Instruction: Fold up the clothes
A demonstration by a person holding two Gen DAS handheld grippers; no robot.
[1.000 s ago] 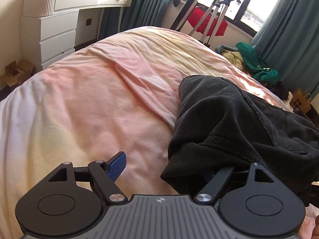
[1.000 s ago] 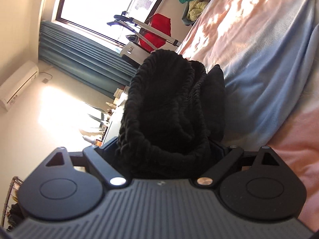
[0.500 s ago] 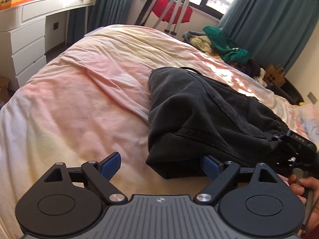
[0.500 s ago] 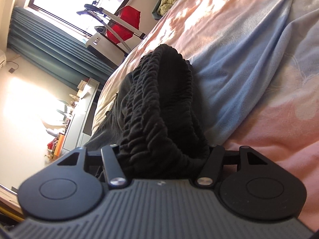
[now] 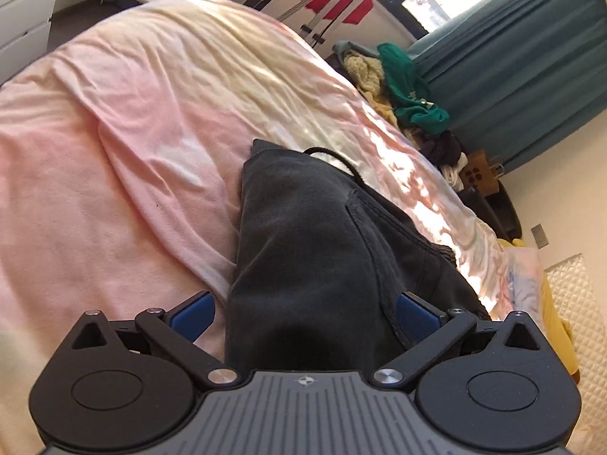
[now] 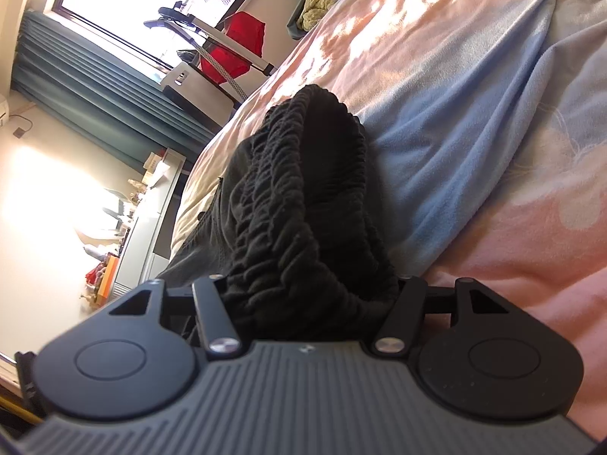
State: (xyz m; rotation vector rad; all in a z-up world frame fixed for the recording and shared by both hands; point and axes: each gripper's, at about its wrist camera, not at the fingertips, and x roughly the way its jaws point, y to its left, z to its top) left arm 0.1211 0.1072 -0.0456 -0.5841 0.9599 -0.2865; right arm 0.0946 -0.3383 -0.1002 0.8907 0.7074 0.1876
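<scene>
black trousers (image 5: 311, 250) lie on the bed (image 5: 125, 144), left gripper (image 5: 303, 313) fingers opening around them, right gripper (image 6: 311, 295) pinching the waistband (image 6: 303, 189).

Dark grey matt cotton-like trousers (image 5: 303, 250) with a ribbed, gathered black elastic waistband (image 6: 303, 189); soft, wrinkled pink-and-cream cloth bed cover (image 5: 114, 151); matt black plastic gripper links with shiny metal rivets.

Trousers (image 5: 303, 250): dark charcoal cloth, folded lengthwise, lying flat along a pink-and-cream bed cover (image 5: 132, 159). Seamed pocket uppermost; black drawstring loop at far end. Gathered elastic waistband (image 6: 303, 204) bunched, raised off the cover.
</scene>
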